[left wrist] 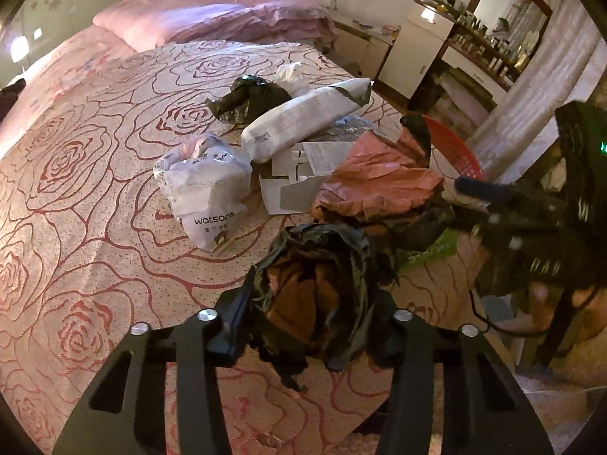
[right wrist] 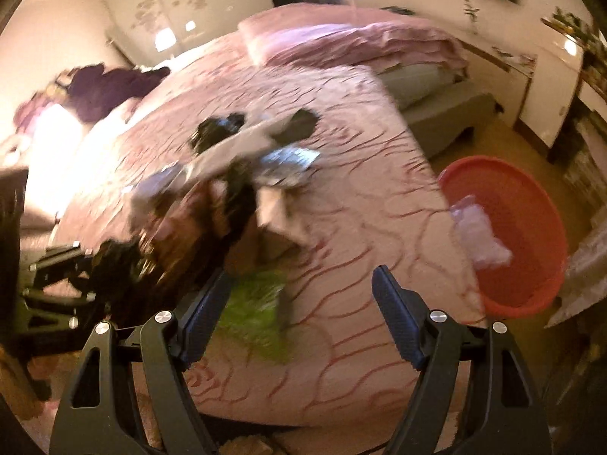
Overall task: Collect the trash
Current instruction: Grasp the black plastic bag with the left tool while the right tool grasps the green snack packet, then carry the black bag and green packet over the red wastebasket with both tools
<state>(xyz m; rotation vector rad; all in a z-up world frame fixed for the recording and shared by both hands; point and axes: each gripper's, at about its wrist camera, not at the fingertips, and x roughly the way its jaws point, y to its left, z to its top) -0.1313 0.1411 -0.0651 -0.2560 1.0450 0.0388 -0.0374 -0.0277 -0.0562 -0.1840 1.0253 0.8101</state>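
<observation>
In the left wrist view my left gripper (left wrist: 315,295) is shut on a crumpled black plastic bag (left wrist: 322,250) with brown inside, at the near edge of the rose-patterned bed (left wrist: 76,197). Behind it lie a white Watsons bag (left wrist: 208,193), a long white parcel bag (left wrist: 303,121), a pink crumpled bag (left wrist: 379,182), flat white card (left wrist: 288,185), another black bag (left wrist: 250,98) and a green wrapper (left wrist: 436,246). My right gripper (right wrist: 301,303) is open over the bed's edge with nothing between its fingers. The green wrapper (right wrist: 258,303) lies by its left finger. The right wrist view is blurred.
A red basin (right wrist: 538,227) stands on the floor right of the bed, with a pale plastic piece (right wrist: 478,235) in it. A folded pink duvet (left wrist: 212,19) lies at the bed's head. A white cabinet (left wrist: 417,49) and a mirrored dresser (left wrist: 493,38) line the far right wall.
</observation>
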